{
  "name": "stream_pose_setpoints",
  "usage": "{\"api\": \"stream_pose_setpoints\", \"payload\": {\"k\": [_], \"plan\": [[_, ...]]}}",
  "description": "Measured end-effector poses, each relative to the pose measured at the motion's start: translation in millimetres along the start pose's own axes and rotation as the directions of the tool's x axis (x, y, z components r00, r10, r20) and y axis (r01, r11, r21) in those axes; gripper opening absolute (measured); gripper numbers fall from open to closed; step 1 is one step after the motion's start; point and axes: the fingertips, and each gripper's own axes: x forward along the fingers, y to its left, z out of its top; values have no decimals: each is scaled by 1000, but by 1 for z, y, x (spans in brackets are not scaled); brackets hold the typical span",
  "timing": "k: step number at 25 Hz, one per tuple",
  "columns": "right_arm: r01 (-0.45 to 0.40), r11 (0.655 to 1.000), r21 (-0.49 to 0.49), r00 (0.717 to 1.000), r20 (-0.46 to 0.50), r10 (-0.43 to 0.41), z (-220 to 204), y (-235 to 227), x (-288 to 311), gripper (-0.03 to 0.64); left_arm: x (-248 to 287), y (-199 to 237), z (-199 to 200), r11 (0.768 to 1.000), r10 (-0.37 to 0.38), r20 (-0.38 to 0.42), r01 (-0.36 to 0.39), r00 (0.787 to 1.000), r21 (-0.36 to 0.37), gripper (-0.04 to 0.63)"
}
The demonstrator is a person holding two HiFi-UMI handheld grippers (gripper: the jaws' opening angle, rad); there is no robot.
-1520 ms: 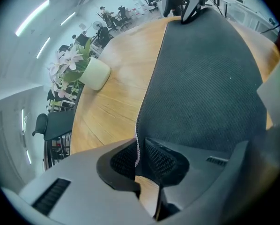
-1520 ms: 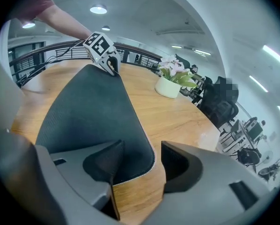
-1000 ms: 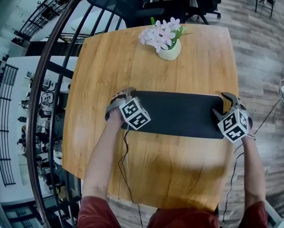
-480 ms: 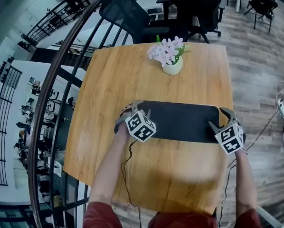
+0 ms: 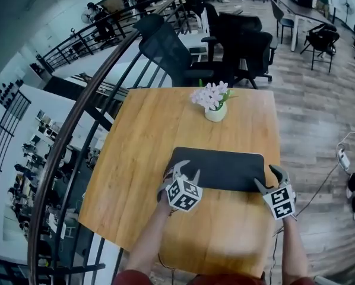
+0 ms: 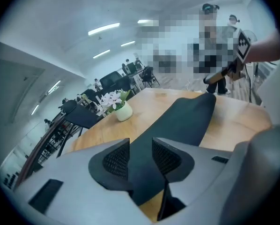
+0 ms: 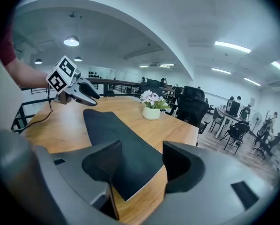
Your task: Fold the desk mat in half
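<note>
Left gripper [image 6: 141,153]: jaws released, pads apart, only air between them. Desk mat [image 5: 222,168] lies beyond, untouched. Right gripper [image 7: 142,161]: likewise gaping, empty, above mat's near-right corner. We see mat flat on desk [image 5: 148,135], narrow dark strip nearer right edge; flower pot [image 5: 215,113] toward far edge. We judge fold likely done, though we cannot confirm doubled layers.

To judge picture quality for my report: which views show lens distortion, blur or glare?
Head view: fisheye bows the edges of the light wooden table; lighting even. Left gripper view: dark vignette, far background soft. Right gripper view: bright ceiling lamp flares slightly; black desk mat sharp, no glare.
</note>
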Motion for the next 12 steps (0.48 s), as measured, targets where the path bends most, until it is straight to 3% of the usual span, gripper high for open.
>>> {"api": "stream_pose_setpoints", "payload": {"k": [7, 12], "plan": [[31, 998, 63, 991, 126, -39, 34, 23, -77, 281, -86, -29, 17, 986, 70, 121, -51, 990, -156, 164], [39, 995, 91, 972, 229, -59, 64, 42, -130, 270, -145, -38, 30, 958, 158, 209, -98, 965, -268, 164]]}}
